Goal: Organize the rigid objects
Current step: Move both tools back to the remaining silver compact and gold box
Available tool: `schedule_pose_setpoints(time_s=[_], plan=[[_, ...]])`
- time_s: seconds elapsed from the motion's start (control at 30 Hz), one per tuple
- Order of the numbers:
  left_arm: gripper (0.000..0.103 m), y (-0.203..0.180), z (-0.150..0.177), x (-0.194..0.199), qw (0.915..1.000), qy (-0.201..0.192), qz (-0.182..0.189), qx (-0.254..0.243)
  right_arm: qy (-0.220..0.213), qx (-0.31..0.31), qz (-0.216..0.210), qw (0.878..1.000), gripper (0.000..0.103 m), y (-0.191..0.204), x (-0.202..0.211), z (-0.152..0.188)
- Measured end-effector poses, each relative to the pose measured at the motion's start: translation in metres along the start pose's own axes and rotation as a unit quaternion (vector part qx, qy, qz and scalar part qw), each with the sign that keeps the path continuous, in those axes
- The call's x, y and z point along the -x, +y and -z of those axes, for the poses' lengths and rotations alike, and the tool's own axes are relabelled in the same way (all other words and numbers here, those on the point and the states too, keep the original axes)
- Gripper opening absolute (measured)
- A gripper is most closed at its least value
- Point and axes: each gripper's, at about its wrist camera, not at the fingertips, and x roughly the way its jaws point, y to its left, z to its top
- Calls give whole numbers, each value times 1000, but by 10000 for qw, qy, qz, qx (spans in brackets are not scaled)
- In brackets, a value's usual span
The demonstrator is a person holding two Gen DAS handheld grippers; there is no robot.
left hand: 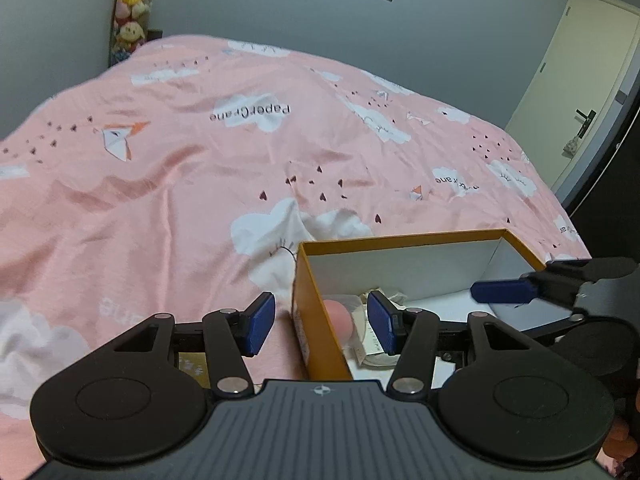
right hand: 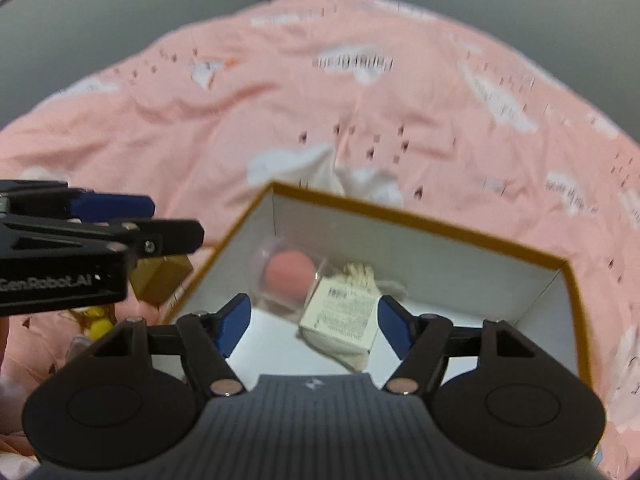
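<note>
An orange box [right hand: 420, 224] with a white inside lies on the pink bed. In it are a pink ball in a clear case [right hand: 290, 274], a cream carton [right hand: 344, 312] and a cloth pouch [right hand: 360, 270]. My right gripper [right hand: 314, 320] is open and empty, above the box. My left gripper [left hand: 321, 322] is open and empty, straddling the box's left wall [left hand: 316, 316]. The ball [left hand: 338, 318] shows there too. The left gripper also shows in the right wrist view [right hand: 120, 208], and one right finger [left hand: 504, 291] in the left wrist view.
A gold cube box [right hand: 160, 278] and a yellow toy [right hand: 98, 320] lie on the pink bedspread [left hand: 180, 184] left of the orange box. Plush toys [left hand: 132, 12] stand by the far wall. A door [left hand: 580, 80] is at the right.
</note>
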Motion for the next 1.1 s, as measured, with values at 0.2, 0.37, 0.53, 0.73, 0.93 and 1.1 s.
schedule_pose_setpoints(time_s=[0.2,0.37,0.53,0.73,0.93,1.1], plan=[[63,-3,13,23,9979,-461,-340,-305,-672,40,-112,9977,70,22,28,12],[65,6,21,44,9947,-756,-587,-375,-1418,217,209,9894,87,45,47,28],[71,25,30,56,9934,-843,-745,-216,-1805,259,-19,9832,92,59,56,34],[82,62,39,63,9959,-499,-689,309,-1529,378,-630,9855,92,78,49,29],[82,95,49,66,9937,-98,-952,575,-1191,840,-933,9849,92,110,35,23],[82,114,56,68,9938,178,-932,586,-727,1364,-1128,9815,81,137,11,19]])
